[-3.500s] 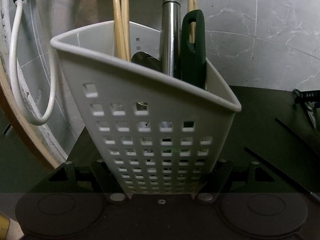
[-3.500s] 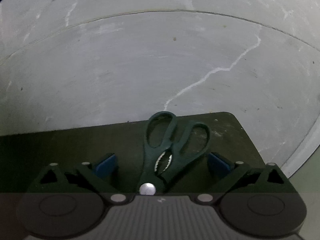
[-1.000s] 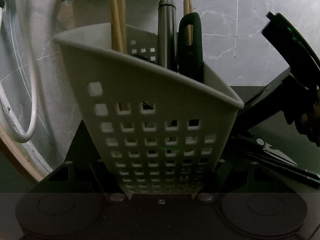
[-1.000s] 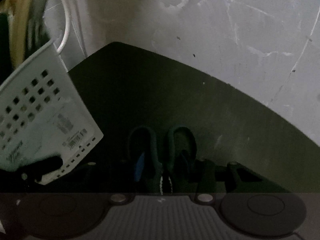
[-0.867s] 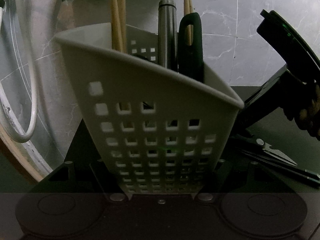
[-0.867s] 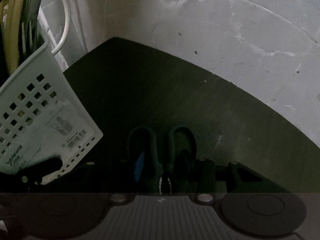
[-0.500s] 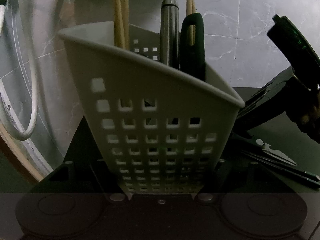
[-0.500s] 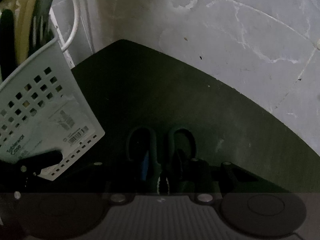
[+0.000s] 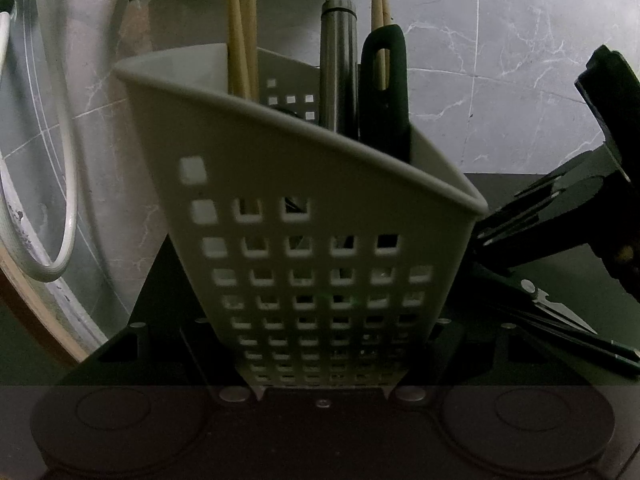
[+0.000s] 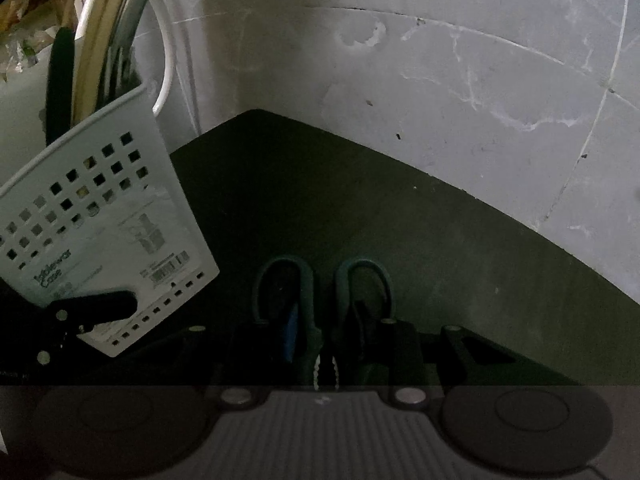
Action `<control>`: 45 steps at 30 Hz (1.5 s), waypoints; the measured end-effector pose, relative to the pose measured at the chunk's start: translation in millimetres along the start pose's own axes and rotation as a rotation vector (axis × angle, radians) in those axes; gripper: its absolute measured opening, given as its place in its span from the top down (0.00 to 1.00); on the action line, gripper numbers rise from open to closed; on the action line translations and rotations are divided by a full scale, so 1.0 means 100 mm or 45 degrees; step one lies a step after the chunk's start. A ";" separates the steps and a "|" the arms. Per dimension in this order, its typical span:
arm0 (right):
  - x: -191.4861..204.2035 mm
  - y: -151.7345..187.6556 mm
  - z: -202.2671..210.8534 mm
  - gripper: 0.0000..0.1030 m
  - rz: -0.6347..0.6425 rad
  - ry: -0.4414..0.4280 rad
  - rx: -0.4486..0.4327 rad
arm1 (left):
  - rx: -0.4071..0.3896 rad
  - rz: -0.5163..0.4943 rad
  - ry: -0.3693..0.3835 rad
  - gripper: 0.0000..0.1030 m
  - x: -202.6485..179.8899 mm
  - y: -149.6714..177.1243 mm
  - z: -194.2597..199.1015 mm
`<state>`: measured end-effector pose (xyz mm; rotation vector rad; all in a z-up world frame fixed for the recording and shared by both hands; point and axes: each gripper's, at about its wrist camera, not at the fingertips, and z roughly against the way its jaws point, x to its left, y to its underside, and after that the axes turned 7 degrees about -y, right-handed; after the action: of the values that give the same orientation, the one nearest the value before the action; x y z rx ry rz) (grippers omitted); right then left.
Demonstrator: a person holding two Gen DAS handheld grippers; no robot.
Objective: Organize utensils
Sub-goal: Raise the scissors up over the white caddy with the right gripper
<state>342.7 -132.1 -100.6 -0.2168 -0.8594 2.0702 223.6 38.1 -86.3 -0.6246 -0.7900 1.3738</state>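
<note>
A white perforated caddy (image 9: 304, 208) stands tilted between the fingers of my left gripper (image 9: 320, 336), which is shut on its lower part. Inside it stand wooden chopsticks (image 9: 240, 40), a steel handle (image 9: 338, 60) and a dark green handle (image 9: 384, 92). In the right wrist view the caddy (image 10: 100, 220) is at the left. My right gripper (image 10: 326, 328) is shut on the dark green handles of the scissors (image 10: 362, 262), which lie on the mat. From the left wrist view the right gripper (image 9: 516, 224) is just right of the caddy, with the scissors' blades (image 9: 560, 314) pointing away.
Everything rests on a dark mat (image 10: 320, 200) over grey marbled tiles (image 10: 440, 100). A white hose (image 9: 68, 200) loops at the left behind the caddy. A thin dark stick (image 9: 580, 344) lies on the mat beside the scissors' blades.
The right gripper came over beside the caddy and its fingers narrowed onto the scissors' handles, which went from spread to closed. The left gripper and caddy barely moved.
</note>
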 end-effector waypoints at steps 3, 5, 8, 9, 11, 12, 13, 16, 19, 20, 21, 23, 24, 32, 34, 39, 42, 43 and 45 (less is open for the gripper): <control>0.01 0.03 -0.01 0.71 -0.001 0.000 0.013 | 0.000 -0.001 -0.002 0.27 0.00 0.00 0.00; 0.01 0.02 -0.03 0.70 0.005 0.000 0.019 | 0.000 -0.002 -0.003 0.27 0.00 0.00 -0.01; 0.00 -0.01 -0.04 0.69 0.015 -0.008 0.035 | 0.000 -0.002 -0.004 0.27 0.00 -0.01 0.00; -0.01 -0.01 -0.03 0.69 0.008 -0.018 0.038 | 0.000 -0.003 -0.003 0.27 0.00 0.00 0.00; -0.03 -0.03 -0.01 0.67 0.005 -0.037 0.031 | -0.001 -0.003 -0.003 0.27 0.00 -0.01 0.00; -0.04 -0.04 0.01 0.66 0.005 -0.041 0.024 | 0.000 -0.003 -0.002 0.27 0.00 0.00 0.00; -0.04 -0.04 0.04 0.65 0.007 -0.051 0.013 | 0.000 -0.004 -0.001 0.27 0.00 0.00 0.00; 0.02 -0.05 0.12 0.61 0.052 -0.094 -0.011 | -0.001 -0.004 -0.001 0.27 0.01 0.00 0.00; 0.15 -0.05 0.12 0.60 0.163 -0.149 0.024 | -0.001 -0.004 -0.001 0.27 0.01 -0.01 0.00; 0.19 -0.04 0.10 0.61 0.203 -0.148 0.044 | -0.001 -0.003 -0.001 0.27 0.01 -0.01 0.00; 0.22 -0.04 0.07 0.61 0.241 -0.148 0.067 | -0.001 -0.004 -0.001 0.27 0.01 -0.01 0.00; 0.27 -0.04 0.02 0.63 0.279 -0.156 0.088 | -0.001 -0.005 -0.001 0.27 0.01 -0.01 0.00; 0.27 -0.05 0.00 0.64 0.286 -0.162 0.093 | -0.001 -0.004 -0.001 0.27 0.01 -0.01 0.00; 0.36 -0.15 -0.14 0.93 0.374 -0.202 0.218 | -0.003 -0.004 -0.003 0.27 0.00 0.00 0.00; 0.33 -0.18 -0.16 0.94 0.349 -0.219 0.210 | -0.003 -0.007 -0.005 0.27 0.00 0.01 0.01; 0.26 -0.14 -0.12 0.96 0.340 -0.229 0.142 | -0.002 -0.013 -0.007 0.26 -0.01 0.02 0.02; 0.22 -0.11 0.00 0.95 0.306 -0.219 0.057 | -0.002 -0.015 -0.007 0.26 -0.02 0.01 0.02; 0.19 -0.11 0.06 0.95 0.288 -0.207 0.016 | -0.001 -0.014 -0.007 0.26 -0.02 0.01 0.01; 0.15 -0.09 0.17 0.95 0.250 -0.200 -0.054 | -0.003 -0.015 -0.006 0.26 -0.02 0.01 0.01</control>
<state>332.2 -125.4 -79.4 -0.1688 -1.0123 2.2767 221.8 35.9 -86.6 -0.6175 -0.7983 1.3644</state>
